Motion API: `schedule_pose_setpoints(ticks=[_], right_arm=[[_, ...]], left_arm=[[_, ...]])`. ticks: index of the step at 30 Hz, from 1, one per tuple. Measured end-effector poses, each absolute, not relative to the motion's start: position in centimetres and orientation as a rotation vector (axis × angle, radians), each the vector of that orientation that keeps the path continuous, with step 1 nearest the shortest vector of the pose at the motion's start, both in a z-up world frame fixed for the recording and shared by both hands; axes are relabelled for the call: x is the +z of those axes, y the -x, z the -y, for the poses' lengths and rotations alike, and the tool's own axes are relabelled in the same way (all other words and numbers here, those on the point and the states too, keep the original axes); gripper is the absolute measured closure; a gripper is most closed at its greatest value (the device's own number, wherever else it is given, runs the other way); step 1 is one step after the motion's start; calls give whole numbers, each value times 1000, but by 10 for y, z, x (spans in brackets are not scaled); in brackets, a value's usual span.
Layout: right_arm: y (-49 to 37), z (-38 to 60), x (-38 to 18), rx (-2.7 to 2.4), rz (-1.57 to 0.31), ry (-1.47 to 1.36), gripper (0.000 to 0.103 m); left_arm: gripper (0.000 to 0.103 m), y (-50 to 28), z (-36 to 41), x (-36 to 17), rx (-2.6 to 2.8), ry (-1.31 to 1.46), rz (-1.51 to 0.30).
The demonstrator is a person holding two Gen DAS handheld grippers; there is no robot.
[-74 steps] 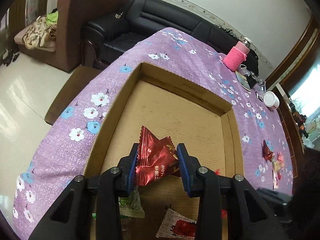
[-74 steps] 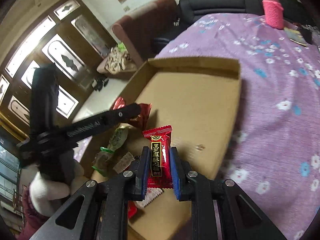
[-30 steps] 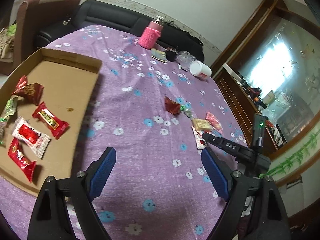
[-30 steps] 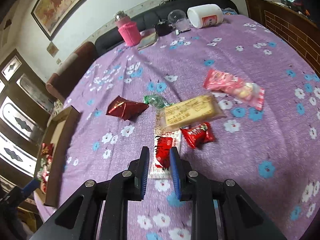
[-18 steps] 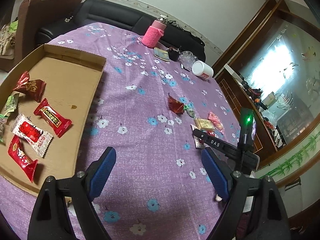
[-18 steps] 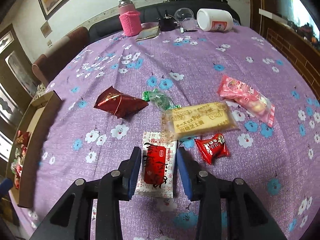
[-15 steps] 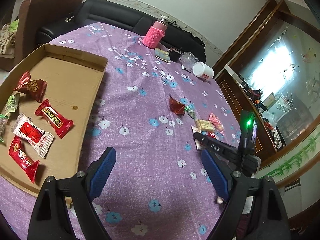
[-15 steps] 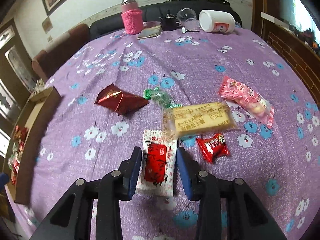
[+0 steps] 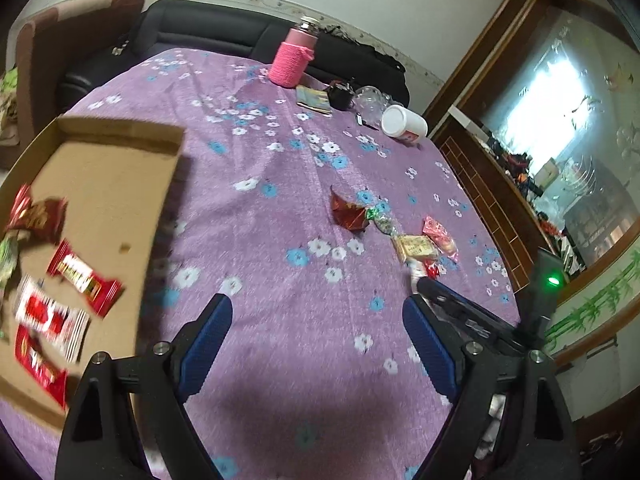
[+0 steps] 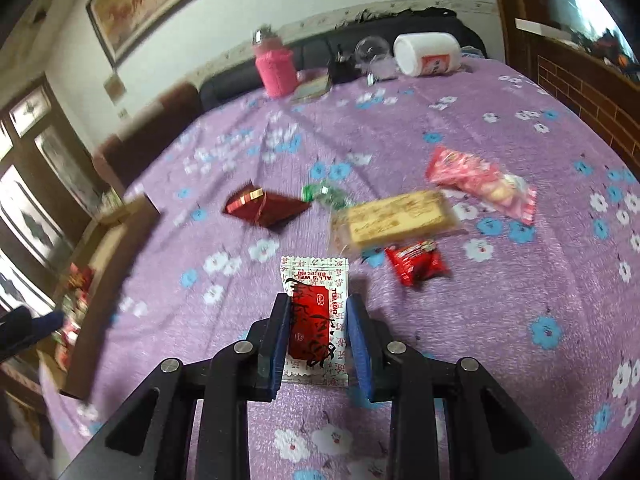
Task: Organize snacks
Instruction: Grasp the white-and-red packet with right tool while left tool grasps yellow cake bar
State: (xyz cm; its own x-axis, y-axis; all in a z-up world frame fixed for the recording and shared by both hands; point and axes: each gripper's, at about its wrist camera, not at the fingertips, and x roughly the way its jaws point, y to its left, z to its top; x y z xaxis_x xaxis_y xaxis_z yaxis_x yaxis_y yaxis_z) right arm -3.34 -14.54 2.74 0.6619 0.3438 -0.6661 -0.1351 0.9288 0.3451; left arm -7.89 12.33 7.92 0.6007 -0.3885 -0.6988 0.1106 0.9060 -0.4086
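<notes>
My right gripper (image 10: 316,328) is low over the purple flowered cloth. A white-and-red snack packet (image 10: 316,312) lies flat between its blue pads. The jaws are closing, the pads stand at the packet's long edges, and the packet is uncrumpled. Just beyond lie a small red packet (image 10: 416,266), a tan biscuit pack (image 10: 396,218), a pink packet (image 10: 480,182), a green candy (image 10: 324,194) and a dark red pouch (image 10: 264,206). My left gripper (image 9: 316,308) hangs open and empty over bare cloth. The cardboard tray (image 9: 120,130) to its left holds several red snacks.
At the table's far end stand a pink-sleeved bottle (image 9: 294,60), a white jar on its side (image 9: 404,122), a clear glass (image 9: 370,96) and a small booklet (image 9: 314,100). A black sofa sits behind the table. Wooden panelling borders the right side.
The right gripper's jaws opened around the white-and-red packet, then narrowed onto its edges. The left gripper drifted right, and the tray slid toward the left edge of its view.
</notes>
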Motion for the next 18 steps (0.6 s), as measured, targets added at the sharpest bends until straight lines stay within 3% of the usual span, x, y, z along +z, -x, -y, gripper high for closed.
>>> schedule_pose_setpoints(ticks=[8, 18], right_arm=[[45, 215, 36, 249, -675, -520, 73], [52, 259, 33, 214, -623, -716, 72]], left_arm=[[17, 32, -66, 81, -359, 236, -895], [18, -16, 62, 56, -616, -200, -878]])
